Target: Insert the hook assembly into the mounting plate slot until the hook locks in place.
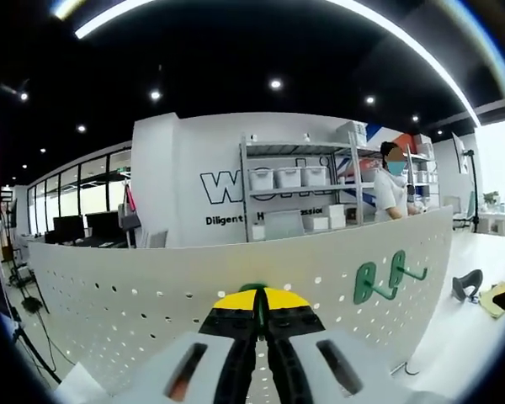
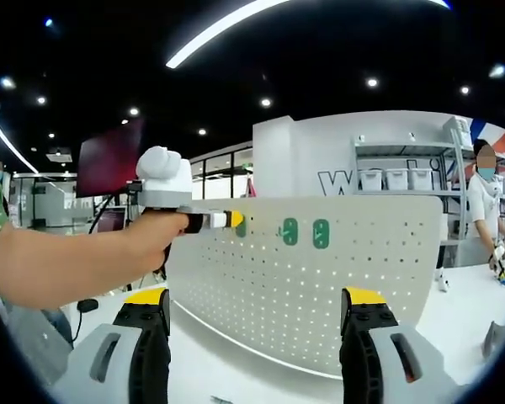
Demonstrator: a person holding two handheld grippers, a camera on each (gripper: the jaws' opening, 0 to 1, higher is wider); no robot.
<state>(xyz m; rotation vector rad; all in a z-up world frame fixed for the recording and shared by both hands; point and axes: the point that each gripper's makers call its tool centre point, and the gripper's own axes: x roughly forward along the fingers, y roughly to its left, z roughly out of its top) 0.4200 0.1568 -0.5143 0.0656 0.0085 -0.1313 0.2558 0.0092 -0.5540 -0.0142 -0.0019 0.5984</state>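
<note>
Evidently the insertion step is under way. In the left gripper view, the left gripper (image 1: 261,324) has its yellow-tipped jaws pressed nearly together at the face of the white pegboard mounting plate (image 1: 151,286), with a sliver of green hook (image 1: 252,288) showing just above the tips; it appears to pinch that hook, though the grasp itself is mostly hidden. In the right gripper view the same gripper (image 2: 227,220) comes in from the left, held in the person's hand (image 2: 147,231), its tip touching the plate (image 2: 337,286) near the upper left corner, beside the green piece (image 2: 241,225). Two green hooks (image 2: 305,232) are already seated on the plate, to the right of it; the left gripper view shows them (image 1: 385,276) with their prongs jutting out.

The right gripper (image 2: 257,337) hangs wide open and empty, near the plate's lower edge but apart from it.

My judgement: the next move calls for pushing the hook's tabs squarely into the holes and pressing down until it catches, possibly with the free gripper steadying the plate, which could tip.

The plate stands upright on a white table (image 2: 236,370). Far behind it are metal shelving with white bins (image 1: 290,181), a lettered wall, windows, ceiling spotlights, and a person standing at the right (image 2: 484,210).
</note>
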